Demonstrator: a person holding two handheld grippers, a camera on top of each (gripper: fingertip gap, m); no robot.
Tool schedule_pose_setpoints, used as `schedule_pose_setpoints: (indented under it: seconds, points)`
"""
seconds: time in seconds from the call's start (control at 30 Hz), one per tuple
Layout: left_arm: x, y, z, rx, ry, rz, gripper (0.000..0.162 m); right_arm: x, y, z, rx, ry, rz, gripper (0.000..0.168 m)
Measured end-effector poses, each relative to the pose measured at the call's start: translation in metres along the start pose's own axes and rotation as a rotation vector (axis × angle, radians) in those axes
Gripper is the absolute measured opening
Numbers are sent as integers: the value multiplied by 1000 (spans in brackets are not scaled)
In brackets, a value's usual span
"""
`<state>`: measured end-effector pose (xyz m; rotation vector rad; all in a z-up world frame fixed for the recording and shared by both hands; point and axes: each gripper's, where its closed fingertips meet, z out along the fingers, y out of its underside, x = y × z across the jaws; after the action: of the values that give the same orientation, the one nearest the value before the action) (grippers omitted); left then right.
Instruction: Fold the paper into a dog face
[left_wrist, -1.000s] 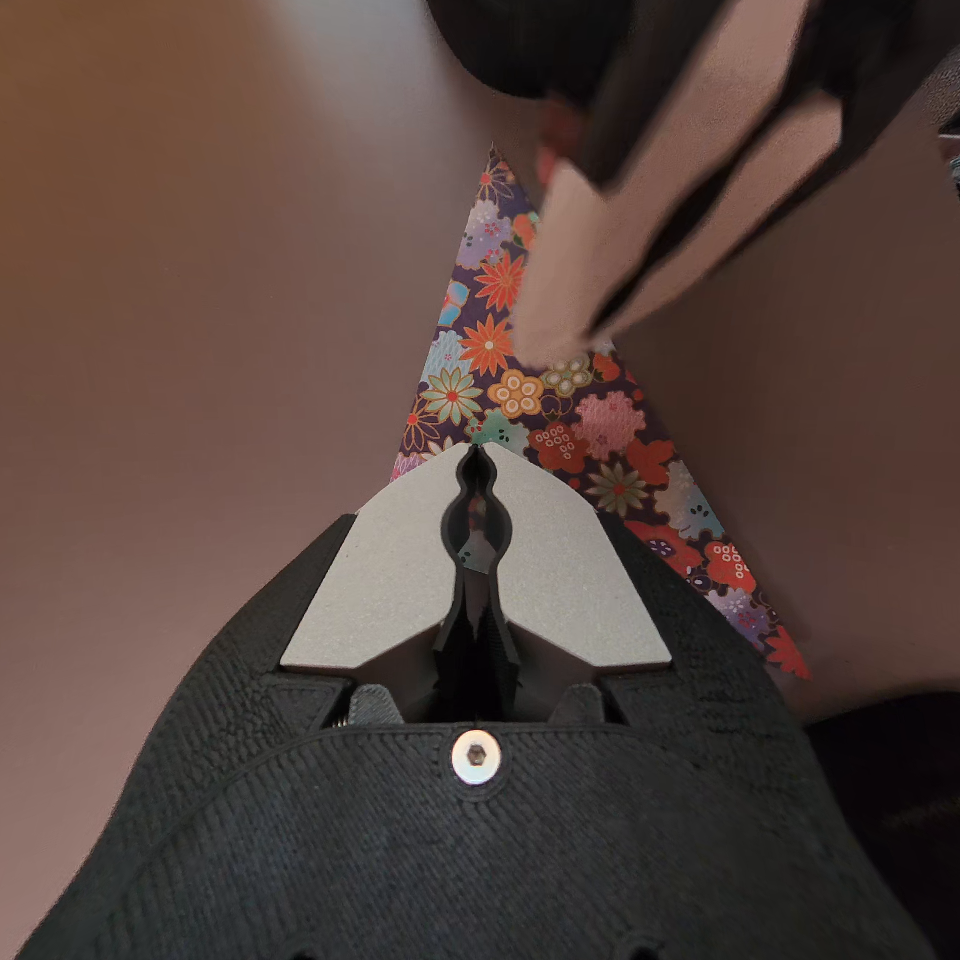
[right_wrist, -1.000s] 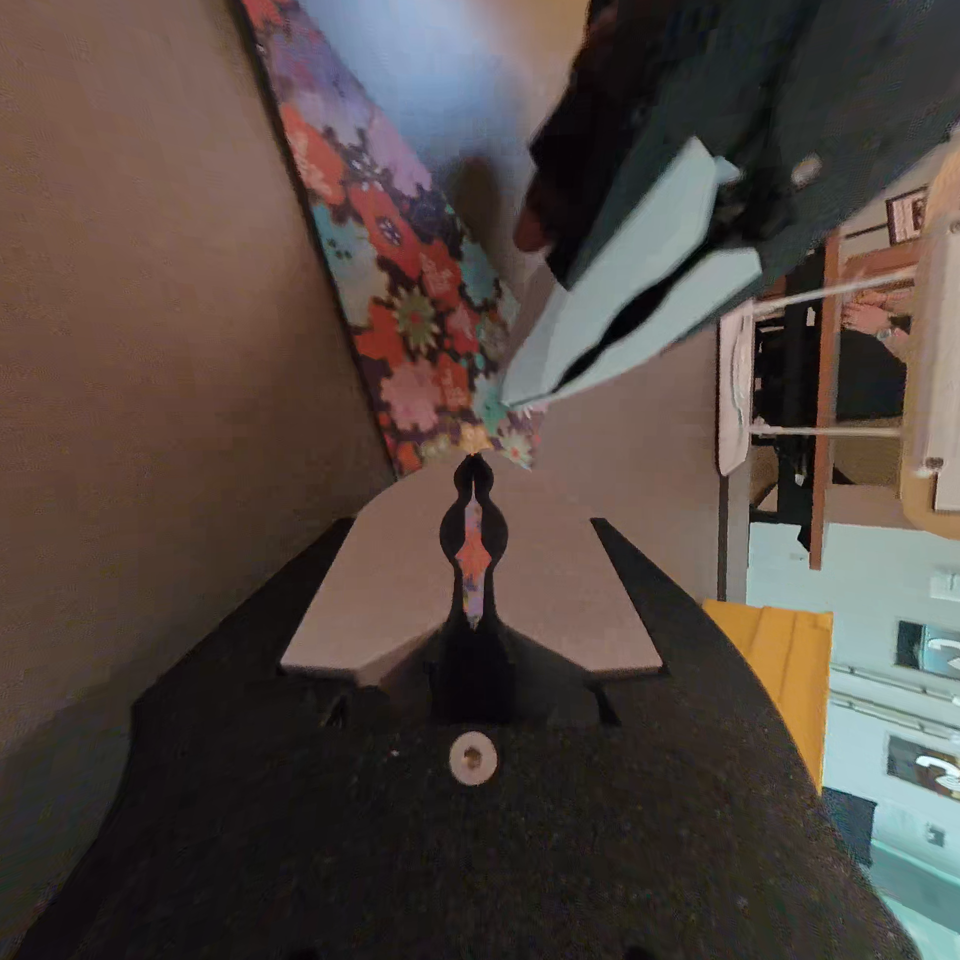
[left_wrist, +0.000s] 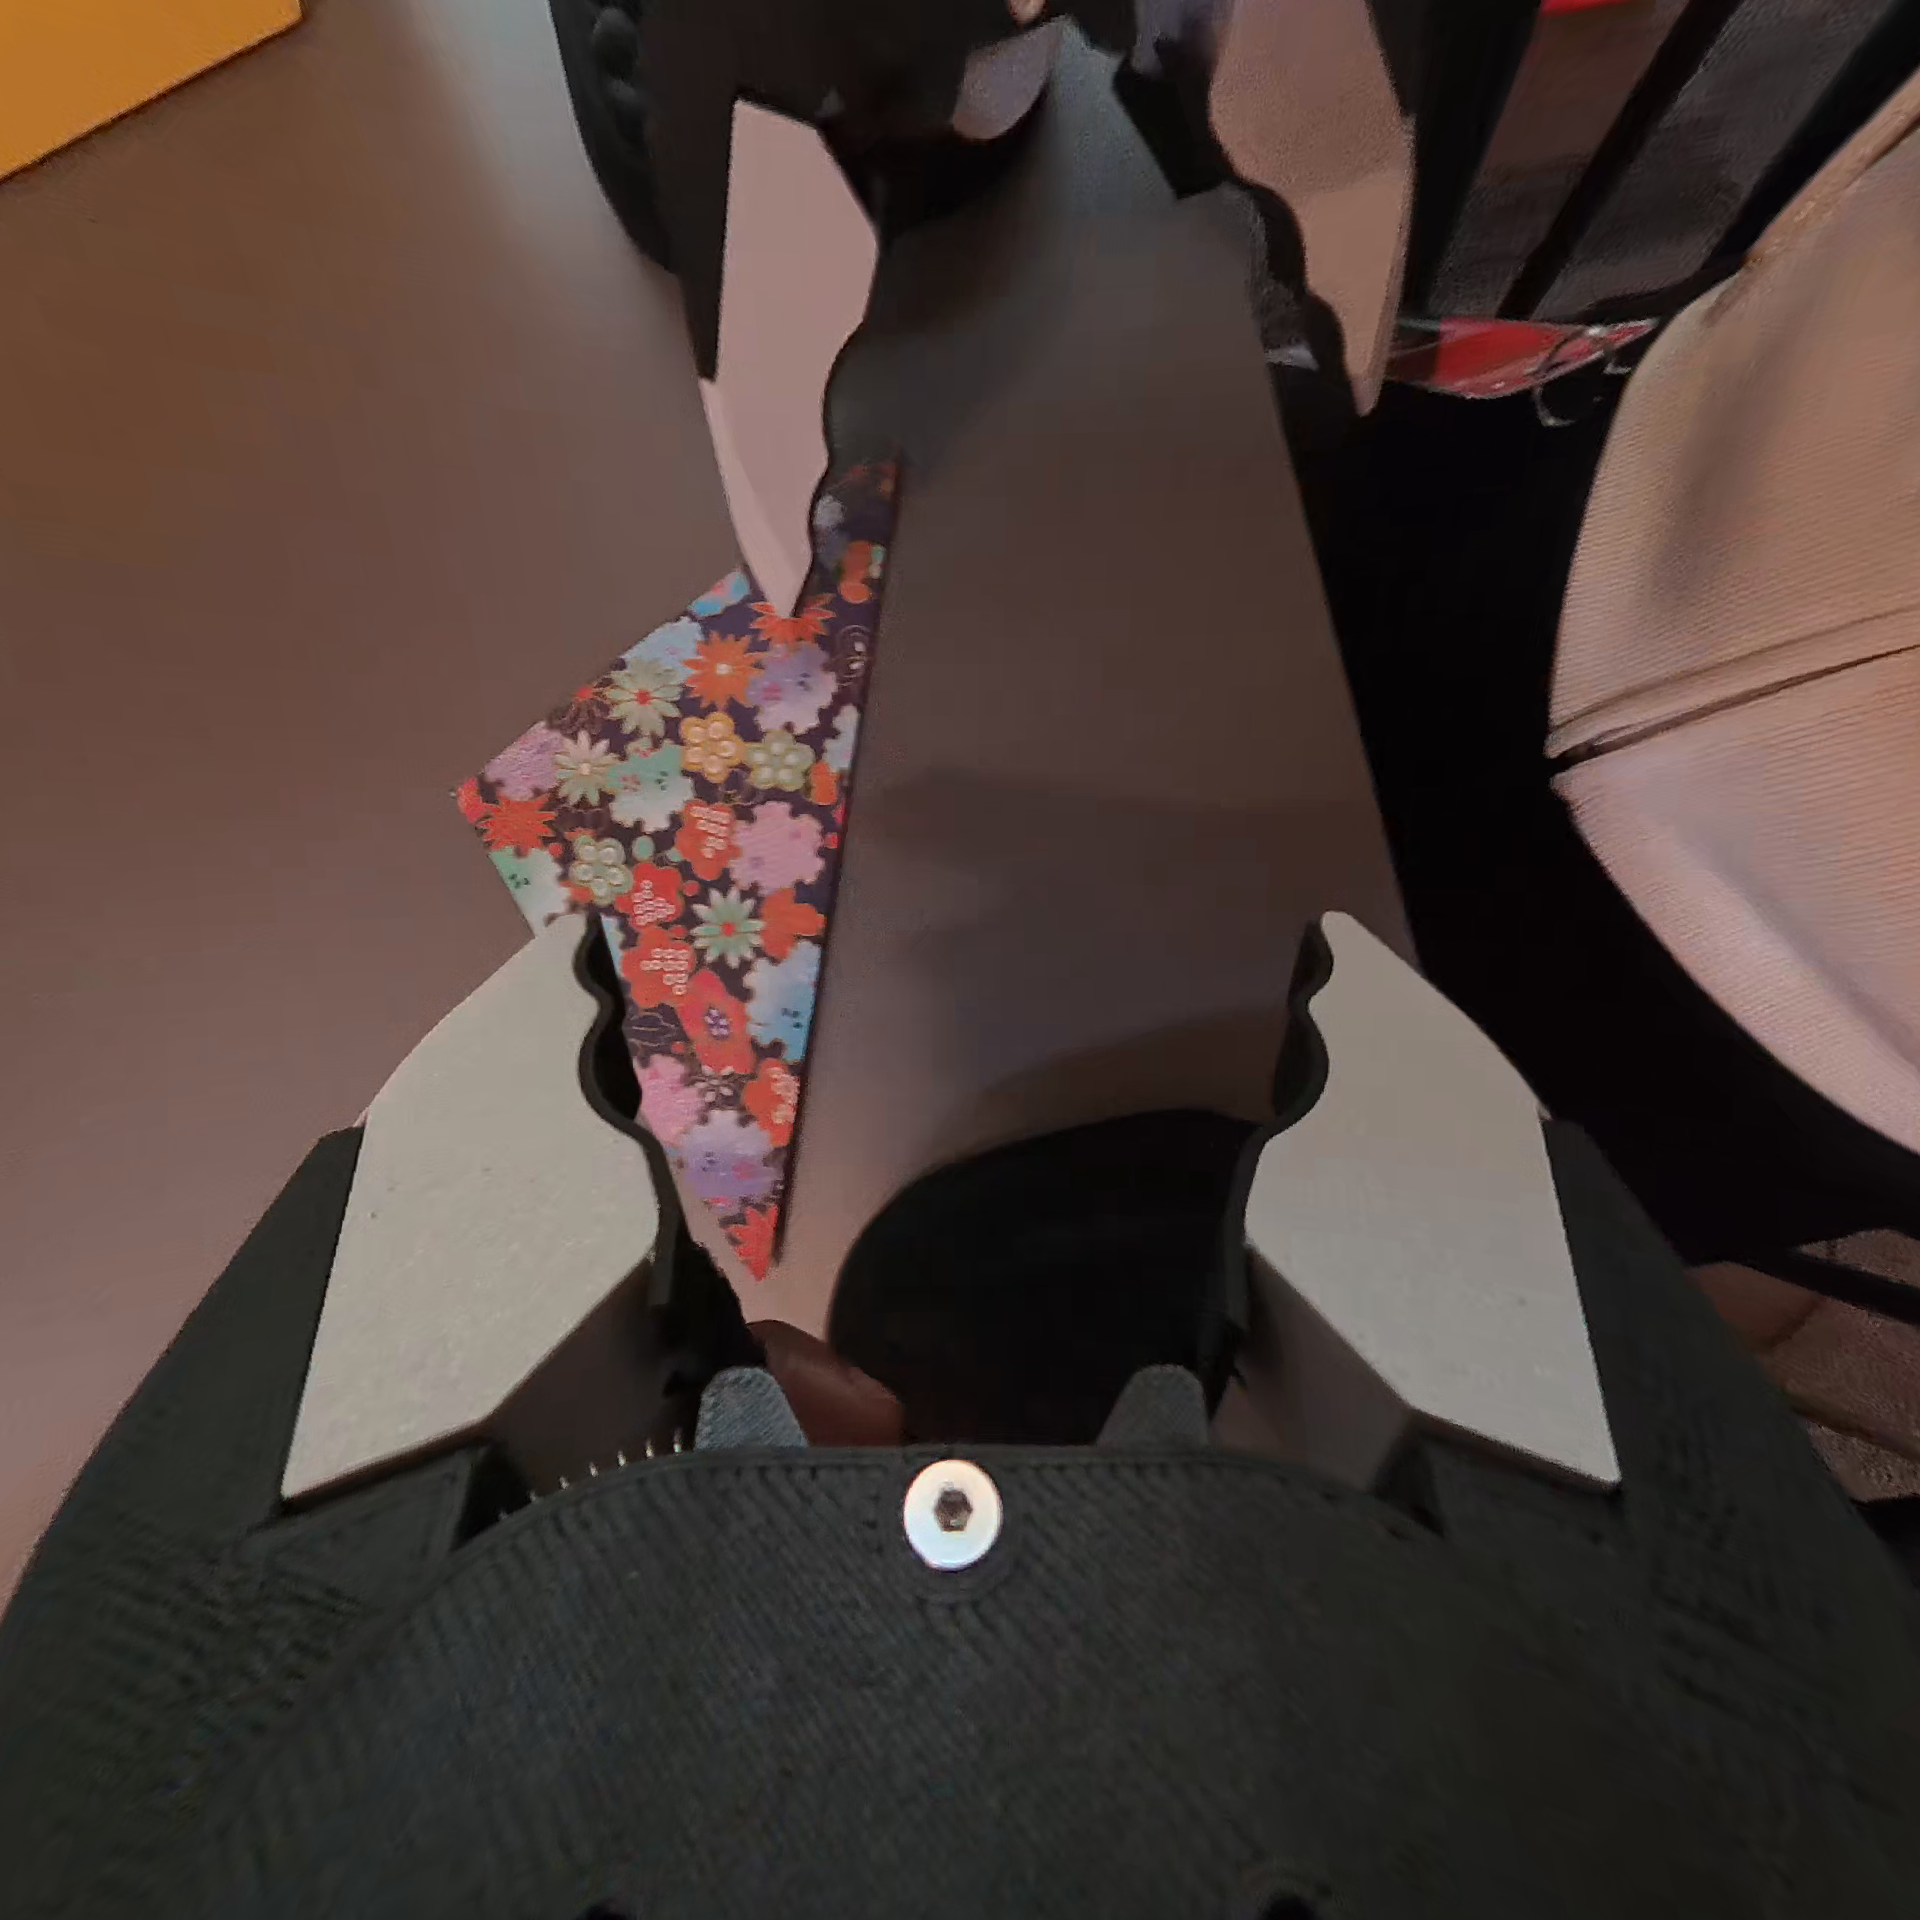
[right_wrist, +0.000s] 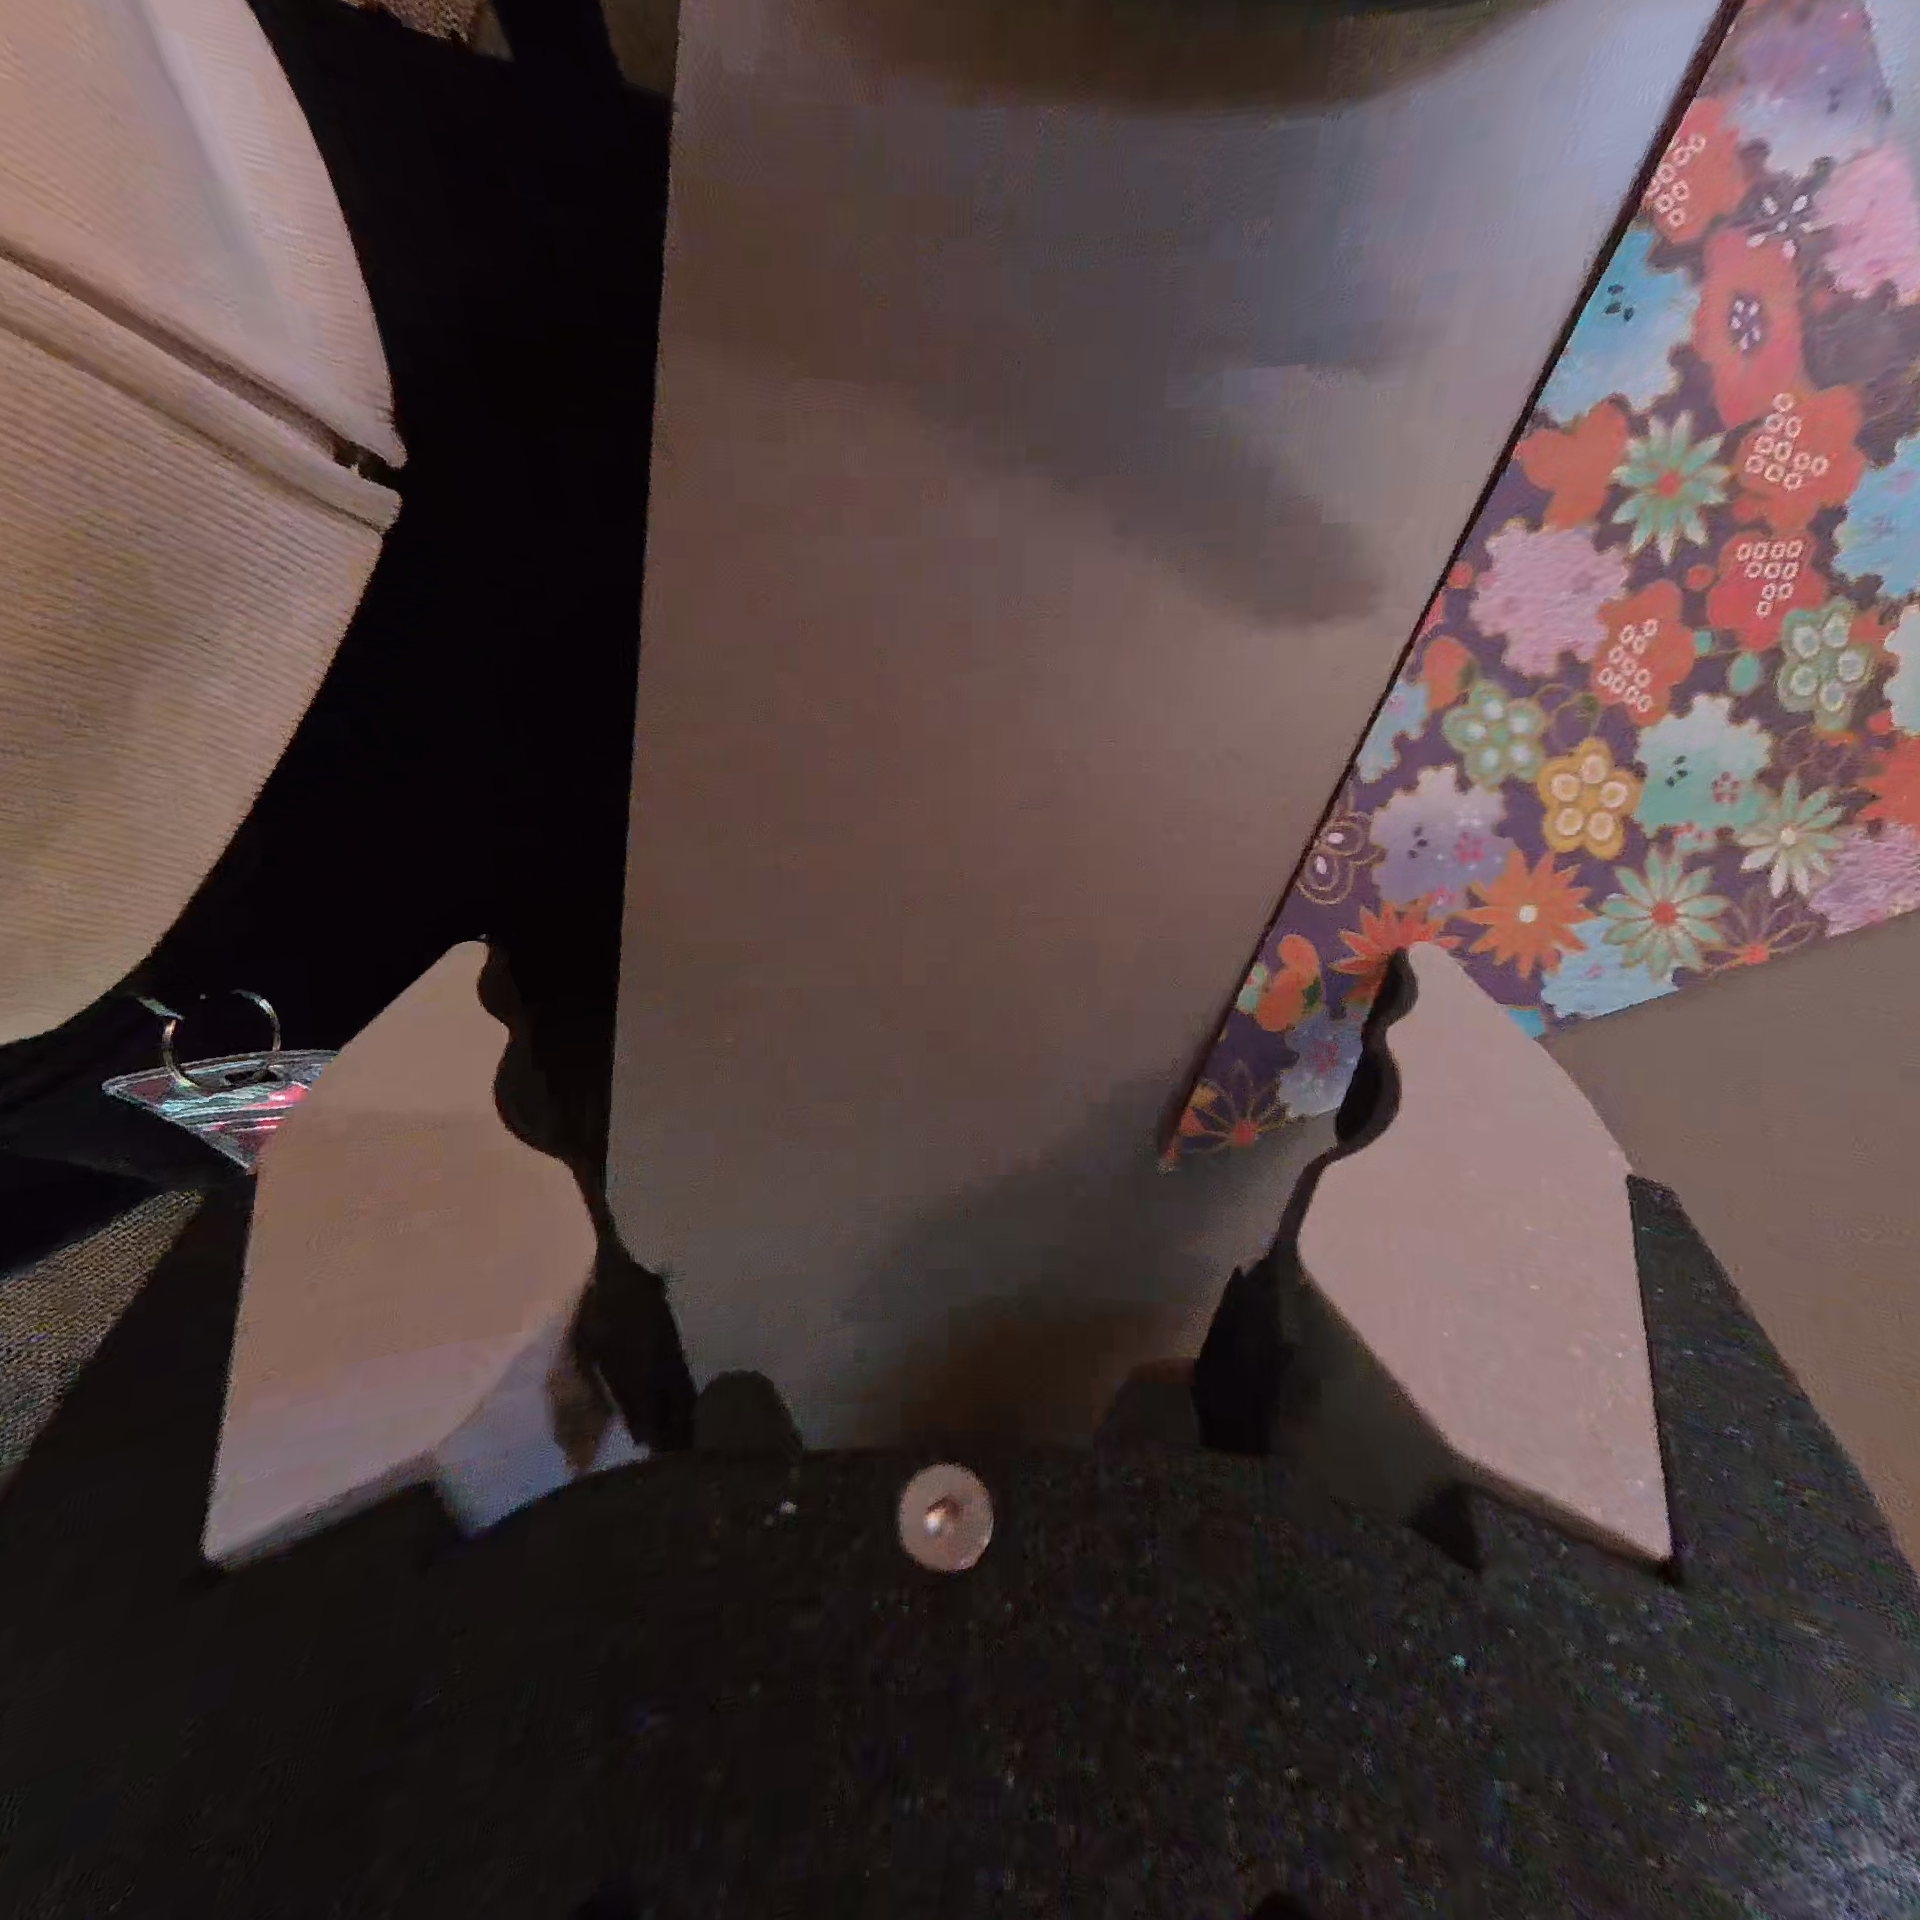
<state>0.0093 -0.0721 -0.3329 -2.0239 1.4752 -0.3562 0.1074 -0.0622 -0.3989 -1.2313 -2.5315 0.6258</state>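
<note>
left gripper (left_wrist: 951, 997) nearest, fingers spread wide, holding nothing. one paper (left_wrist: 707, 862), floral print, folded to a triangle, lies flat on the desk (left_wrist: 260, 623) with its long straight edge running parallel to the desk's near edge, a little in from it. its near tip sits between the left fingers, close to the left-hand one. right gripper (left_wrist: 997, 343) past the far tip, also spread, empty; in its own view one finger (right_wrist: 1475, 1195) overlaps the paper's corner. beyond the desk edge: a person's light trousers (left_wrist: 1745, 623), and an orange object (left_wrist: 94, 73) at the far corner.
</note>
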Motion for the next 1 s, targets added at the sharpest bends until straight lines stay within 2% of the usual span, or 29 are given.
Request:
schedule_pose_setpoints:
  seconds: [0.17,0.23,0.3,0.4,0.47,0.57,0.7,0.8,0.93,1.0]
  points:
    - [33,-10,-4,97,-67,-26,117,-32,10,-4,-44,40,-66,137]
    - [45,-13,-4,131,-97,-35,115,-47,15,-6,-56,97,-123,126]
    - [57,-13,-2,156,-132,-29,112,-60,18,-8,-38,178,-204,105]
    - [70,-13,0,188,-178,-25,109,-66,20,-15,-25,395,-396,56]
    - [76,-17,0,221,-201,-27,106,-68,14,-26,-4,543,-541,5]
    - [74,-25,-9,276,-276,-12,101,-74,6,-34,58,550,-538,1]
    - [60,-44,-37,369,-411,41,92,-61,-25,-74,332,500,-353,1]
    - [43,-61,-63,444,-497,57,83,-32,-50,-118,626,350,17,1]
    - [11,-75,-87,469,-563,34,62,30,-47,-145,865,-90,721,0]
    - [-8,-77,-86,448,-545,-4,54,56,-36,-138,867,-274,911,0]
